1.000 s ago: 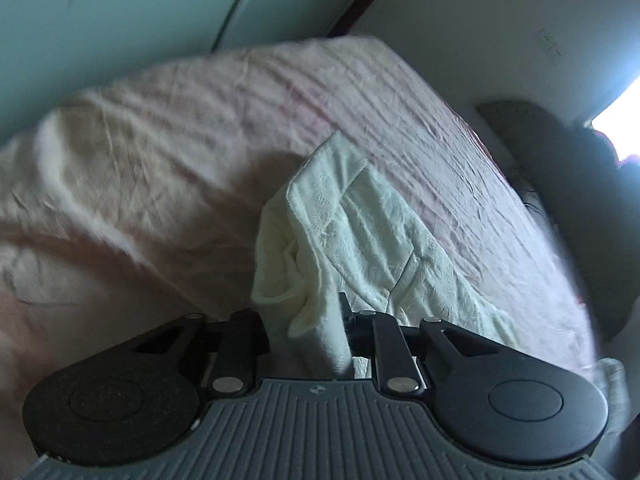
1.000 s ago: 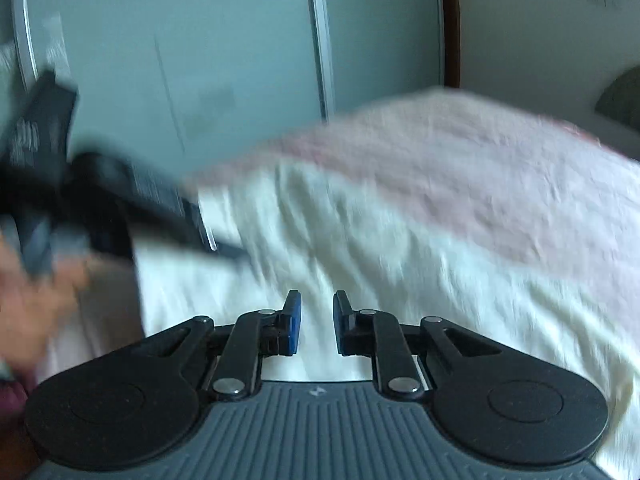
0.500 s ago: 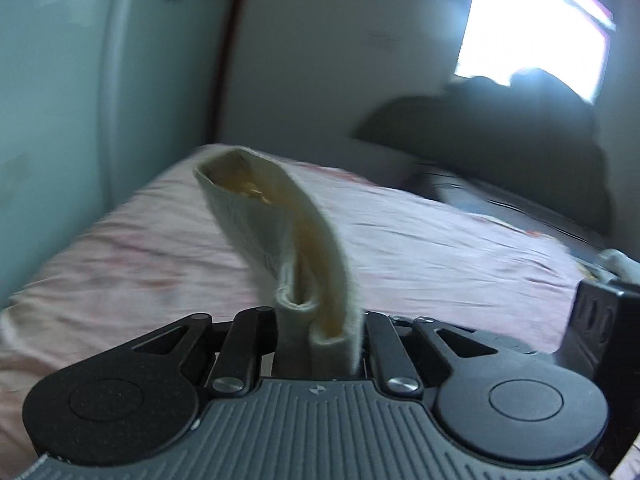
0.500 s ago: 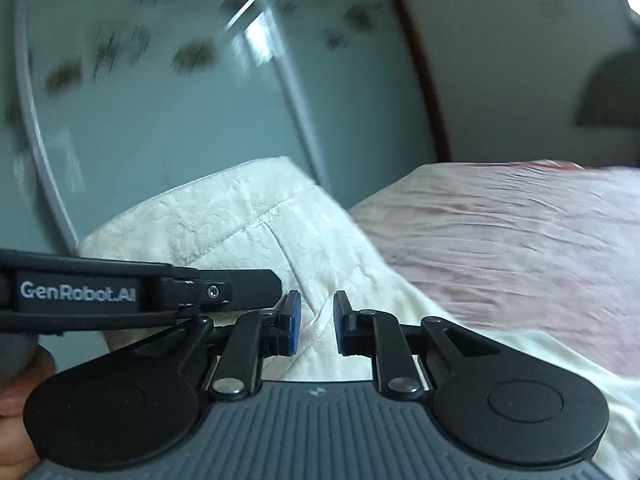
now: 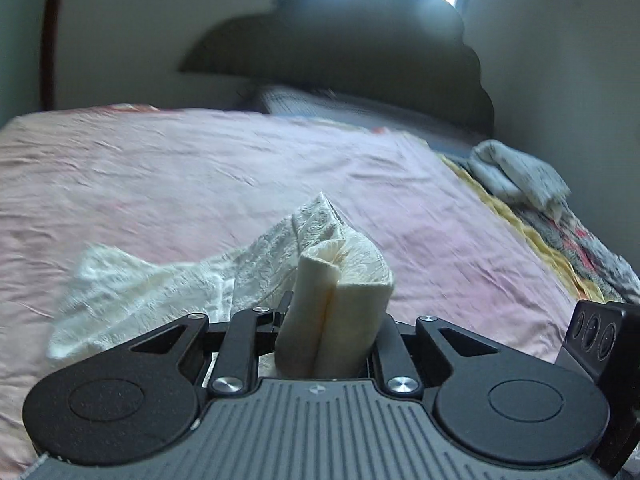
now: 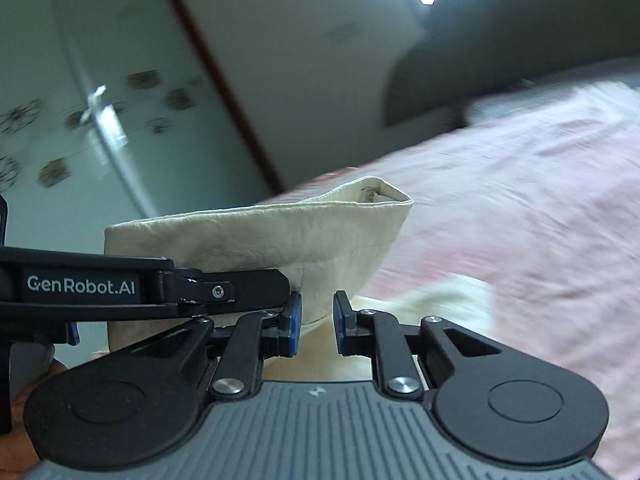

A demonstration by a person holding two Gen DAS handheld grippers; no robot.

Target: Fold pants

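Note:
The cream pants lie partly on the pink bed sheet in the left wrist view. My left gripper is shut on a thick folded bunch of the pants and holds it above the bed. In the right wrist view the held cream fabric stands up as a band, with the left gripper clamped on it from the left. My right gripper is open, its blue pads either side of the fabric's lower edge without pinching it.
A dark headboard stands at the far end of the bed. A grey cloth and a patterned blanket lie at the bed's right edge. A glass wardrobe door is on the left.
Both grippers swung round toward the headboard. The left one carried the pants' bunched end along and lowered over the bed. The right gripper stayed open close to the fabric.

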